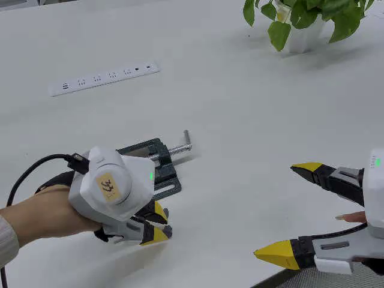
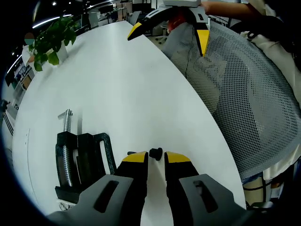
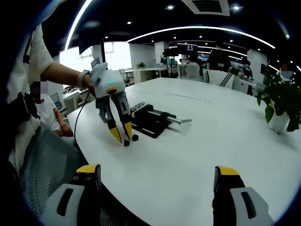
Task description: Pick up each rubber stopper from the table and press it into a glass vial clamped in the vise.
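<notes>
text | sticker (image 1: 108, 186) on left tool (image 1: 162, 223) | handwritten mark, unreadable

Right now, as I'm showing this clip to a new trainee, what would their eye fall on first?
Most striking is the left gripper low on the white table. Its yellow-tipped fingers are nearly together at a small black rubber stopper, right next to the black vise. At the near right edge, the right gripper hangs with its fingers spread wide, holding nothing.
</notes>
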The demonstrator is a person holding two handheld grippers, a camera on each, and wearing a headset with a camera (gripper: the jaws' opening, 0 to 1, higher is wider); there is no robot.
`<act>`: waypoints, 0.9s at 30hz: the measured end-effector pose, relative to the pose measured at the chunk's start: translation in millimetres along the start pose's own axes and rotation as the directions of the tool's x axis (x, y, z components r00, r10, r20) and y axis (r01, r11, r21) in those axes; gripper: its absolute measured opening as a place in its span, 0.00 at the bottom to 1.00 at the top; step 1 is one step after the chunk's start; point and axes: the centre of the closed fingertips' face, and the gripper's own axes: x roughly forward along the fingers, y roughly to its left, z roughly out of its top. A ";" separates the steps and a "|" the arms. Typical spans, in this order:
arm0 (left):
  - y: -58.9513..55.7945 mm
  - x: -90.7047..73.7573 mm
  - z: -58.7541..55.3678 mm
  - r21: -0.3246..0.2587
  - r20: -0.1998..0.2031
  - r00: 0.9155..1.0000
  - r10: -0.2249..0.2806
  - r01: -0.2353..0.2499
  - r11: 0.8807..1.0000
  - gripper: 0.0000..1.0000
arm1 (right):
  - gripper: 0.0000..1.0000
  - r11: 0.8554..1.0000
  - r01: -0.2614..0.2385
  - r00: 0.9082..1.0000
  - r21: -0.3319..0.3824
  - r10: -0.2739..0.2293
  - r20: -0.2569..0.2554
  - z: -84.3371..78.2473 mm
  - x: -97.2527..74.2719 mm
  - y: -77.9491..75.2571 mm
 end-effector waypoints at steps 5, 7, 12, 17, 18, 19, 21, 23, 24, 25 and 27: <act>0.8 1.4 2.2 -0.003 0.002 1.000 -0.023 0.023 1.000 0.11 | 0.99 1.000 0.000 1.000 0.000 0.000 -0.001 0.0 0.0 0.4; 0.7 2.0 2.7 -0.009 0.005 0.999 -0.033 0.033 0.999 0.11 | 0.99 1.000 0.001 1.000 0.001 -0.001 0.001 0.2 -0.1 -0.1; 1.4 4.5 -1.8 -0.018 -0.011 0.999 -0.042 0.042 0.999 0.10 | 0.99 1.000 0.002 1.000 0.002 -0.002 0.003 0.8 -0.3 -0.4; 1.6 5.9 -4.8 -0.032 -0.017 0.999 -0.045 0.045 0.998 0.09 | 0.99 1.000 0.002 1.000 0.004 -0.002 0.004 1.3 -0.5 -0.5; 2.0 5.9 -5.0 -0.037 -0.016 0.999 -0.045 0.044 0.998 0.09 | 0.99 1.000 0.002 1.000 0.004 -0.002 0.004 1.4 -0.4 -0.4; 2.5 5.9 -5.1 -0.042 -0.015 0.999 -0.044 0.043 0.998 0.09 | 0.99 1.000 0.002 1.000 0.004 -0.002 0.004 1.5 -0.4 -0.3; 2.8 6.0 -4.7 -0.055 -0.009 0.999 -0.044 0.044 0.998 0.08 | 0.99 1.000 0.002 1.000 0.003 -0.002 0.003 1.6 -0.3 0.2; 2.7 6.7 -5.0 -0.063 -0.004 0.999 -0.046 0.045 0.997 0.08 | 0.99 1.000 0.002 1.000 0.003 -0.002 0.003 1.5 -0.4 0.3; 2.8 6.9 -5.1 -0.067 -0.003 0.999 -0.046 0.046 0.997 0.08 | 0.99 1.000 0.002 1.000 0.003 -0.002 0.003 1.5 -0.4 0.3; 2.2 6.9 -4.6 -0.072 0.000 0.999 -0.045 0.045 0.996 0.08 | 0.99 1.000 0.002 1.000 0.003 -0.002 0.004 1.5 -0.6 0.2; 1.6 6.6 -4.2 -0.079 0.003 0.999 -0.042 0.042 0.996 0.08 | 0.99 1.000 0.002 1.000 0.003 -0.002 0.003 1.2 -0.7 0.0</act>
